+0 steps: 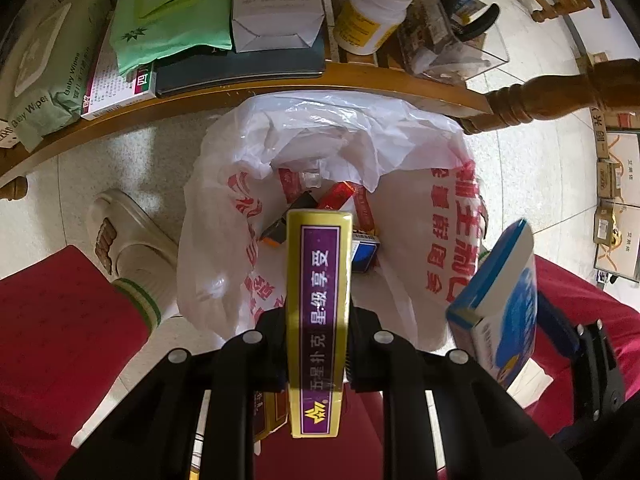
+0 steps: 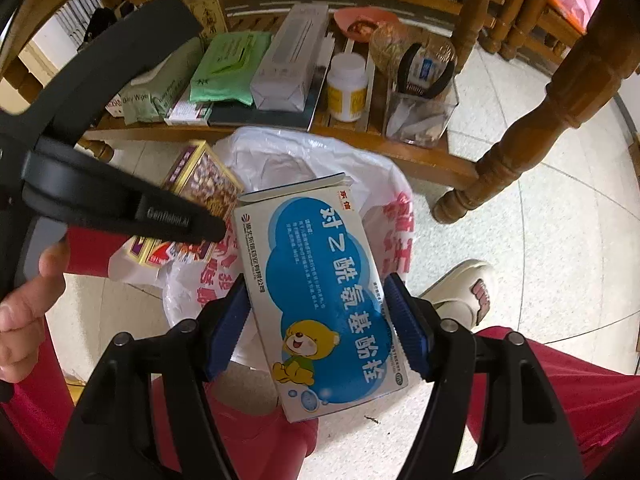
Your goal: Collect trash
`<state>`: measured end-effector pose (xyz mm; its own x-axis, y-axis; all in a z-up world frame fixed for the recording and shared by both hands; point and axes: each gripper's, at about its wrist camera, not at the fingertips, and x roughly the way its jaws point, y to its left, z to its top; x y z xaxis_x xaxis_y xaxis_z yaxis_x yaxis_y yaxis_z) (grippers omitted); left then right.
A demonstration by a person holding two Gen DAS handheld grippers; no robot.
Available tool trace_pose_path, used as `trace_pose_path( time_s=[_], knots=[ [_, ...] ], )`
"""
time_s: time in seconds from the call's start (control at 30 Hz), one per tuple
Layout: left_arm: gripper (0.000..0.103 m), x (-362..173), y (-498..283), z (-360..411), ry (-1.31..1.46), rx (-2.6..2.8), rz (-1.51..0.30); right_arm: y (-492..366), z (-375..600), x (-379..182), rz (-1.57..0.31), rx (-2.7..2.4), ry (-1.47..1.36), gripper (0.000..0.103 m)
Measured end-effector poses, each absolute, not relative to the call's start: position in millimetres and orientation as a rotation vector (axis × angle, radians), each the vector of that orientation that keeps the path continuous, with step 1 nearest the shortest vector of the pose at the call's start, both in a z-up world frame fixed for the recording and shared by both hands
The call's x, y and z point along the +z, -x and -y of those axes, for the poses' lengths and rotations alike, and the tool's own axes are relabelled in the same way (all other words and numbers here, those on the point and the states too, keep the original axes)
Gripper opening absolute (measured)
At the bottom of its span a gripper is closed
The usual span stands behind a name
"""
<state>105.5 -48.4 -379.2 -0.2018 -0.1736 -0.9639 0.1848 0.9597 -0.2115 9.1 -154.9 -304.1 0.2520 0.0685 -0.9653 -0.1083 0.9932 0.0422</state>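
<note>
Basically both tools are loaded and pointing steeply down over the white plastic bag (image 1: 320,152) on the floor, its mouth open just ahead of and below the tips. The left gripper (image 1: 318,332) is nearly closed, jaws pinching the narrow sides of a gold-and-purple card box (image 1: 318,300), held edge-on, far end sticking out past the tips over the bag mouth. The right gripper (image 2: 320,320) stands about half open, blue pads (image 2: 404,320) clamped on the long edges of a blue-and-white medicine box (image 2: 320,292), printed face up toward the camera, top flap end ahead of the tips. Both boxes look like light, stiff cardboard, probably hollow or near empty, so a hard squeeze could dent them; the glossy print may slip. Grip across the narrow width near mid-length, as now, seems fine. The bag is thin, floppy film, holds no shape, rim partly folded inward; likely needs a drop straight into the opening. Small cartons (image 1: 340,196) already lie inside, ahead of the left tips. Hidden: the left pads are covered by the card box, so contact there is judged from the pinch. The bag's bottom and how full it is, cannot tell. A second gold box edge shows under the left jaws, cut off, unclear. Wooden shelf (image 1: 280,92) clutter beyond the bag is partly cropped.
</note>
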Motion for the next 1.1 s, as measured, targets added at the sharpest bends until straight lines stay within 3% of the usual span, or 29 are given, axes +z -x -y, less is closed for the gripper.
trace_pose_path(
  time_s=[0.57,0.9,1.1],
  knots=[
    [0.021,-400.8,-108.6,52.9,-0.023,-0.284,-1.789,-13.7,148.6,-324.5,-1.369,0.165,-0.016,0.067],
    [0.055,-400.2,-110.3,53.3,-0.059,-0.255,-1.781,-14.4,145.4,-325.4,-1.372,0.175,-0.016,0.067],
    [0.064,-398.8,-111.2,52.4,-0.068,-0.241,-1.778,-14.5,144.9,-325.6,-1.380,0.175,-0.015,0.069]
  ],
)
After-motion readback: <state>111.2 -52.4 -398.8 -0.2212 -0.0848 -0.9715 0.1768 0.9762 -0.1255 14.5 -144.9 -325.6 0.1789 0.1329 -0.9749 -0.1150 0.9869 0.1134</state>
